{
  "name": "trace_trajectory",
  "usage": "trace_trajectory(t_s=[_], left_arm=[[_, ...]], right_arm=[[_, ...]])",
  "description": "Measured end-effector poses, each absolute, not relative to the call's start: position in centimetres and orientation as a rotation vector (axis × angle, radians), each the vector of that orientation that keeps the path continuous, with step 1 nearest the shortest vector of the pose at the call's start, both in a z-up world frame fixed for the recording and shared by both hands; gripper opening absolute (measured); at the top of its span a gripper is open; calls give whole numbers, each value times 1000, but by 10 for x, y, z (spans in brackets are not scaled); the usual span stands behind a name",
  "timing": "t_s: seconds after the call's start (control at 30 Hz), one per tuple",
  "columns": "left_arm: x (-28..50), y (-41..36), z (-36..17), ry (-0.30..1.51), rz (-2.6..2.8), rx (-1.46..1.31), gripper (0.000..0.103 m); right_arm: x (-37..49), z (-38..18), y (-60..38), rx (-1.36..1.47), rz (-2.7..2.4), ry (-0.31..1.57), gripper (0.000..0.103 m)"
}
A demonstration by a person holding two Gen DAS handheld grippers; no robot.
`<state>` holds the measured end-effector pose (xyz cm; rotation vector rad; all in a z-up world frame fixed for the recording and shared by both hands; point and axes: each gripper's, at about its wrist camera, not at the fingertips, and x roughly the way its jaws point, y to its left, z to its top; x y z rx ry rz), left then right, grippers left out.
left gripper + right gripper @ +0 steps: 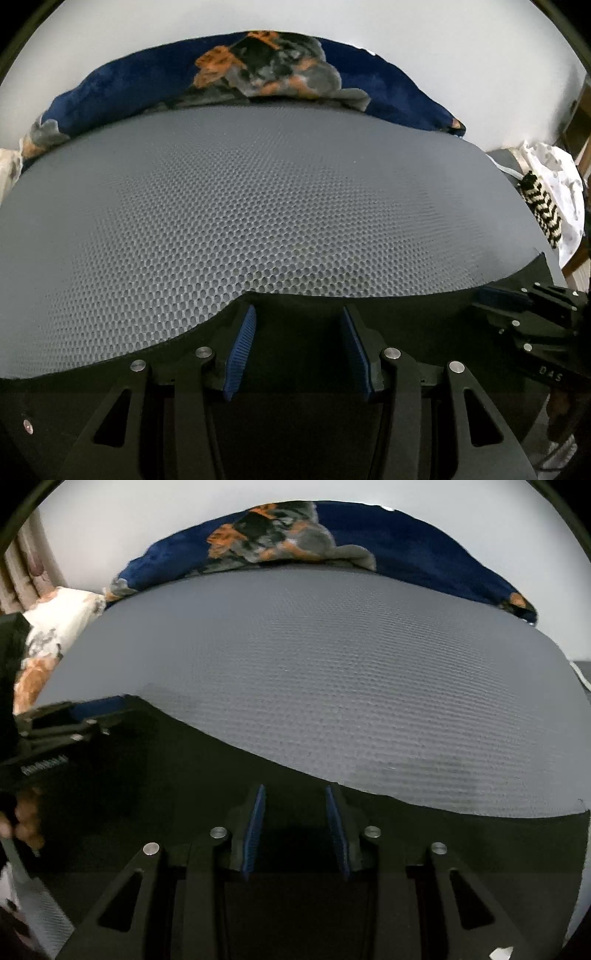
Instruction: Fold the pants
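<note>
Left wrist — "DAS" on right tool (517, 295)

Dark, near-black pants (295, 299) lie flat along the near edge of the grey honeycomb mat (221, 206).

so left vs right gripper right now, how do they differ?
Gap: the left gripper has its blue pads set wider apart than the right gripper. Position: the left one's tips reach the edge of the black pants where they meet the grey mat; the right one's tips sit just short of that edge. Shared: both are open, gripping nothing, low over the dark fabric, pointing toward the blue patterned blanket.
</note>
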<state>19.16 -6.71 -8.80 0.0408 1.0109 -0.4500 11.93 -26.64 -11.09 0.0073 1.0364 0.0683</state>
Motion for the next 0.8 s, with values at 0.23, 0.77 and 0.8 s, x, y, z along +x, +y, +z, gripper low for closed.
trace_trajectory(t_s=[0.23, 0.77, 0.8], left_arm=[[184, -63, -94, 1007, -412, 80, 49], [93, -35, -89, 1046, -378, 57, 49], [86, -33, -93, 1058, -375, 60, 49]], right_arm=[[109, -112, -318, 92, -8, 1019, 29], [84, -102, -350, 130, -42, 985, 36], [79, -102, -355, 131, -53, 984, 36]])
